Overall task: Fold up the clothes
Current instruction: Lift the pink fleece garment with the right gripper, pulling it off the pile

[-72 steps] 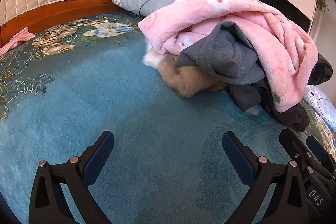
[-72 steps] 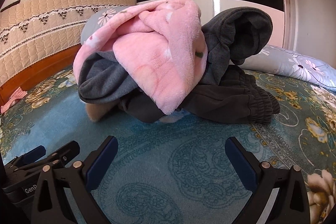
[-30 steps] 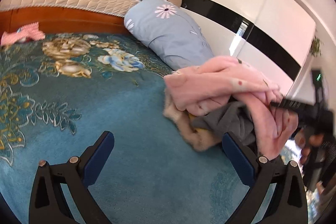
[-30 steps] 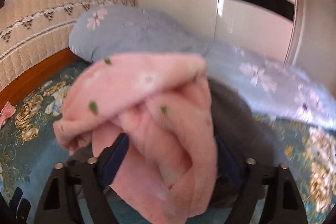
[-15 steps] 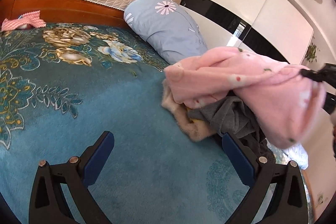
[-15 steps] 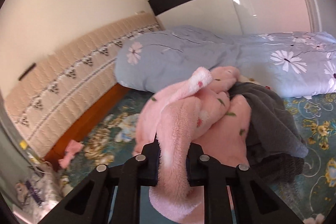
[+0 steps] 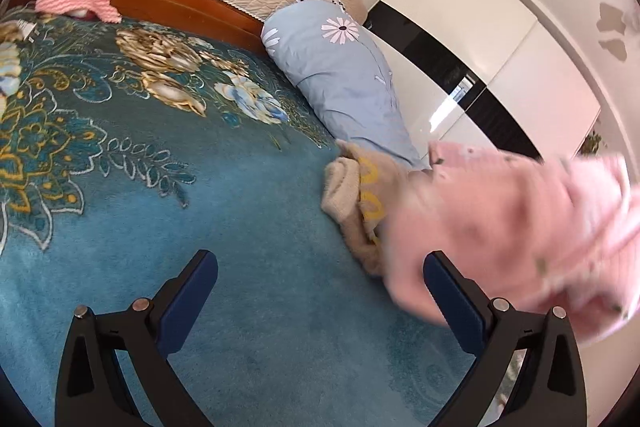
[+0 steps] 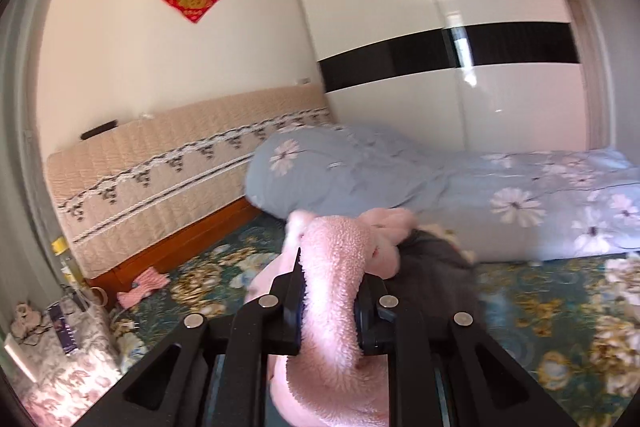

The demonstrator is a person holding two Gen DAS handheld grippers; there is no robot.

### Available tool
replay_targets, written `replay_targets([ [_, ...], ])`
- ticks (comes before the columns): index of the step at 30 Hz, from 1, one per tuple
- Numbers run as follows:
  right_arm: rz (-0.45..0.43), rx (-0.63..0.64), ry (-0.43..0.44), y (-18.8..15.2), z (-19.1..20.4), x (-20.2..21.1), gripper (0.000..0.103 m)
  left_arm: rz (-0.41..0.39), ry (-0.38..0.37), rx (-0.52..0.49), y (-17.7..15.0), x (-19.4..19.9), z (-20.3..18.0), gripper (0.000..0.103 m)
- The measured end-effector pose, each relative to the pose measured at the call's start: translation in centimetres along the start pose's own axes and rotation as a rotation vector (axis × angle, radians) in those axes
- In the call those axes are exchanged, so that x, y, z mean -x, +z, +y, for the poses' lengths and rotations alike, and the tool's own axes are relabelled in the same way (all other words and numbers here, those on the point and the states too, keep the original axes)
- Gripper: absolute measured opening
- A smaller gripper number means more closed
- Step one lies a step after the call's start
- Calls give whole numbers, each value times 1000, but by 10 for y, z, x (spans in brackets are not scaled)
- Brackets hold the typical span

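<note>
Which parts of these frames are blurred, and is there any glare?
Left wrist: the pink fleece garment is smeared by motion, the blue bedspread sharp; glare streaks the wardrobe. Right wrist: the background is softly blurred, while the fleece in the right claw stays crisp.

The pink fleece garment (image 8: 336, 279) is bunched and lifted off the bed, a thick fold of it pinched in the right gripper (image 8: 330, 307). It carries small dark specks. The dark grey garment (image 8: 436, 279) lies crumpled just behind it. The beige garment (image 7: 360, 203), with yellow markings, lies crumpled on the bed, partly overlapped by the pink fleece.
</note>
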State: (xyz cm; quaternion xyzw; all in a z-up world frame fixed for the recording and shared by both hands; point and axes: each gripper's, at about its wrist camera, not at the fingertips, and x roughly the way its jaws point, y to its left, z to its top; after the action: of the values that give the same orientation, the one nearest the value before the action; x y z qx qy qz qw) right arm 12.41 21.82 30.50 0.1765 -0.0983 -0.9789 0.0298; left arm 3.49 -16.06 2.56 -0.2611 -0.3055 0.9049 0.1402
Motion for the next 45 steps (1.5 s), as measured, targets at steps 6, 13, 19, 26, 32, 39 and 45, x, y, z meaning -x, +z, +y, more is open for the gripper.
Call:
replay_targets([
  [6, -16, -18, -252, -11, -72, 39, 18, 49, -24, -55, -8, -7, -11, 102],
  [13, 128, -175, -554, -80, -197, 34, 18, 102, -8, -174, -24, -16, -33, 102],
  [19, 285, -317, -611, -140, -255, 12, 23, 115, 13, -221, -31, -18, -39, 102],
  [26, 246, -142, -673, -130, -220, 21, 62, 109, 25, -253, -31, -17, -46, 102],
  [32, 122, -8, -620, -88, -151, 18, 78, 92, 23, -287, -29, -14, -55, 102],
  [39, 193, 139, -418, -78, -66, -105, 80, 97, 28, -247, -25, -14, -47, 102],
  [45, 244, 253, -497, -88, -25, -197, 80, 110, 6, -190, -18, -19, -37, 102],
])
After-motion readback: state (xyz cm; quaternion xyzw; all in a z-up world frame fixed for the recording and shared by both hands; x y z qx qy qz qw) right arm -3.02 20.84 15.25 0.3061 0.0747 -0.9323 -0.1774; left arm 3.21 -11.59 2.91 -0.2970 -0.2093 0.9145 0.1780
